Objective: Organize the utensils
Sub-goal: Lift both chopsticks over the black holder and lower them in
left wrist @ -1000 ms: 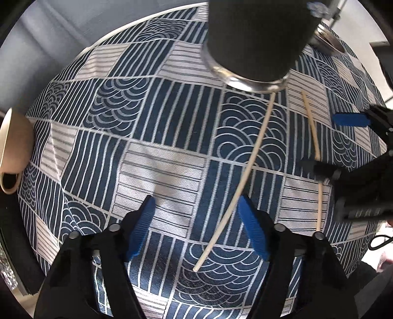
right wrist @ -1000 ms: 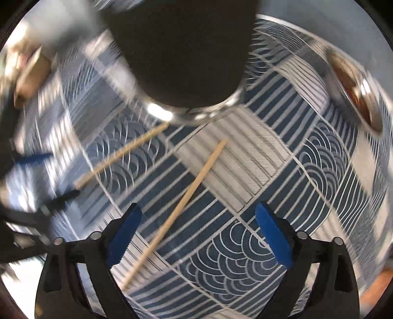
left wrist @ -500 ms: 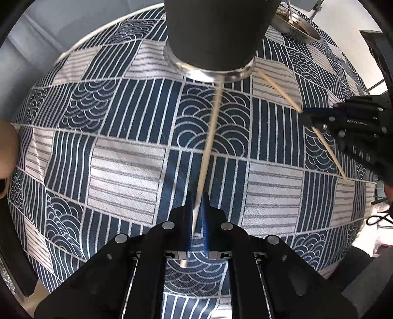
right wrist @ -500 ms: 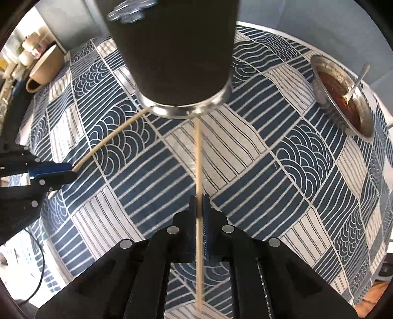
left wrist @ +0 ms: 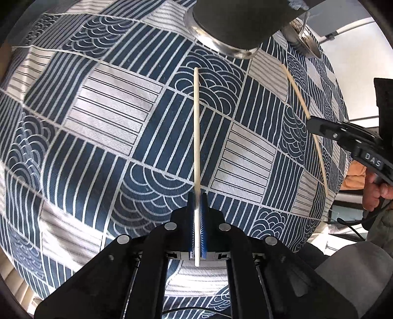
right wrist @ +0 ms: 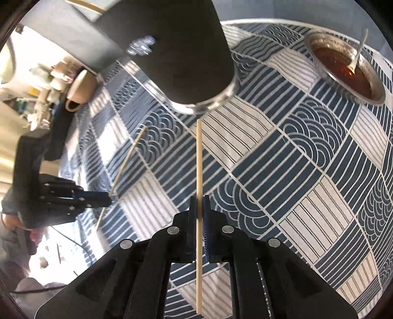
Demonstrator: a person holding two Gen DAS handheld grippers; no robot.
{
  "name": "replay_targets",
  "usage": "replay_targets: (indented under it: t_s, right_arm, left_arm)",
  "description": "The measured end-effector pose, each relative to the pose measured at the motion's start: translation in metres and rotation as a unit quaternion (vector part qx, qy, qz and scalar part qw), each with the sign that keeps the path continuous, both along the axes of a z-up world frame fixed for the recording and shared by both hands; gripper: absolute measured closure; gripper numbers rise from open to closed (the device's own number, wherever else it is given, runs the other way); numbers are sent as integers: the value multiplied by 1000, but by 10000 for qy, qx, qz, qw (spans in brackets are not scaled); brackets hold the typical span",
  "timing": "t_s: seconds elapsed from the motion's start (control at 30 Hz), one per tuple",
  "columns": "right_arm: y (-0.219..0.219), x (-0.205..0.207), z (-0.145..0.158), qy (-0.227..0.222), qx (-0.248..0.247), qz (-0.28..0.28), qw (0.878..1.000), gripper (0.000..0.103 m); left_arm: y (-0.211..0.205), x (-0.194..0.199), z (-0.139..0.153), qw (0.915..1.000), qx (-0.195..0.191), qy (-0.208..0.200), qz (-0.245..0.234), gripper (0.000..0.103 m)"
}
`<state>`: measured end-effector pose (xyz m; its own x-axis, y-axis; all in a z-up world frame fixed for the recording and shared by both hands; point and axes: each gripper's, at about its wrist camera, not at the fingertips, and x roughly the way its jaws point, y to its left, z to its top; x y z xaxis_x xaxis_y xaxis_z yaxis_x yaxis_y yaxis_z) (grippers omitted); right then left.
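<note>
Work surface: a table covered by a cloth (left wrist: pixel 118 115) in a patchwork of dark blue and off-white squares, some striped, some with concentric wave arcs; the weave lies flat with only faint creases. Left gripper (left wrist: pixel 197 208): blue pads pressed together on a pale chopstick (left wrist: pixel 196 127), which runs straight ahead from the pads, its far tip stopping short of the dark cylindrical holder (left wrist: pixel 235 22) with a shiny metal base rim standing on the cloth. A thin shadow on the cloth just beside the stick suggests it is clear of the surface. Right gripper (right wrist: pixel 199 206): pads likewise clamped on a second chopstick (right wrist: pixel 199 159), tan, gripped partway along so that a length trails back behind the pads; its front tip ends just below the holder's rim (right wrist: pixel 206 103). From the left wrist view the right gripper appears at the right edge with its stick angled across the cloth, a hand (left wrist: pixel 375 193) on its handle. From the right wrist view the left gripper sits at the left edge with its stick slanting up toward the holder. Also on the cloth: a metal bowl (right wrist: pixel 343 66) of reddish-brown liquid with a spoon (right wrist: pixel 358 49) standing in it, far right; a beige mug (right wrist: pixel 81 90) near the far left edge. Room: bright, overexposed clutter beyond the left table edge; grey wall behind.
</note>
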<state>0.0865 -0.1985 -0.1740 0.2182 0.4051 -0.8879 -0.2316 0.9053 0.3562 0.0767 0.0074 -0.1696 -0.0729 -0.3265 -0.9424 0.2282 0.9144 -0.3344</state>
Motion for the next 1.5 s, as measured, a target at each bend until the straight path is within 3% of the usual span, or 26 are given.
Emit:
replay_targets:
  t_s: [0.3,0.67,1.17,1.3,1.5]
  right_arm:
    - [0,10,33,-536,401,136,9977,98]
    - [-38,14,54,-702,740,-1,9948,98]
    - [-44,54,137,-1727,1003,29,9799,98]
    - [-38,67,155,-1965,995,67,9754,98]
    - [-28,92,179,-2268,992,110,9688,98]
  left_arm:
    - [29,12,29,9985,216,-508,68,98]
    - [20,28,79,9937,273,-1048,294,98]
    - [10,64,144,9824,525,-1782,203,98]
    - [7,75,163,9794,423,-1960,232,98]
    - [3,98,190,9730,-171,-2280,324,98]
